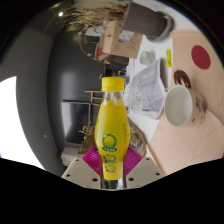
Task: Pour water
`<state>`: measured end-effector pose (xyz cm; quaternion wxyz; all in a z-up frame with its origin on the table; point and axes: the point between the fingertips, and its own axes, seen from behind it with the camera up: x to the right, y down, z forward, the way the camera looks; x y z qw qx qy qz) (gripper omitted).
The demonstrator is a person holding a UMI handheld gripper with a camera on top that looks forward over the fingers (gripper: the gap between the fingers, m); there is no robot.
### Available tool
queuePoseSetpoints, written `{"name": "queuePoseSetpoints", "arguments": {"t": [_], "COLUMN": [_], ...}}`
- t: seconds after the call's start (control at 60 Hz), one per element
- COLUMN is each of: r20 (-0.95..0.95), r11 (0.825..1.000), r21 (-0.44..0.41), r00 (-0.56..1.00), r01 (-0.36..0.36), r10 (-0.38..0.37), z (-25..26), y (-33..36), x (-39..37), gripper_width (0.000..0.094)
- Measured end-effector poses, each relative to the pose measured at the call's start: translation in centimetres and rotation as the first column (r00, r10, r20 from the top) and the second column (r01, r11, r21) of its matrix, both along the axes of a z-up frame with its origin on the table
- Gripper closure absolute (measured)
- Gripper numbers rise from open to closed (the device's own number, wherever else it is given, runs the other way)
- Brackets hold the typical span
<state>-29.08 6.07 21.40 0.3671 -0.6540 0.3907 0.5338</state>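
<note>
Yellow liquid fills the clear plastic bottle (112,135), which stands upright between the fingers of the gripper (111,164) and hides most of them. Pink pads (93,160) show at either side of its base, close against the label, so the fingers look closed on the bottle, holding it low on the body. That grip keeps the capped neck free and pointing up, away from the camera. Beyond and to the right, a white mug (180,104) sits on the pale table (205,140), its mouth open. I judge it the likely target for pouring; the bottle is well apart from it and not yet tilted.
</note>
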Motion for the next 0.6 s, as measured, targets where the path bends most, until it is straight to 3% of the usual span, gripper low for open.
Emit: {"name": "queuePoseSetpoints", "arguments": {"t": [0.15,0.35,0.483,0.6], "r20": [0.467,0.798,0.916,0.971], "r11": [0.983,0.95,0.959,0.981], "r21": [0.182,0.31,0.283,0.194], "r00": [0.882,0.55,0.295,0.145], "r01": [-0.03,-0.022,-0.002,-0.007], "r10": [-0.06,-0.248,-0.27,-0.191], "z": [5.7,9.8,6.2,0.0], "y": [1.1,1.5,1.6,1.8], "x": [5.2,16.3,24.5,28.8], "gripper_width": [0.0693,0.0691,0.0691,0.0692]}}
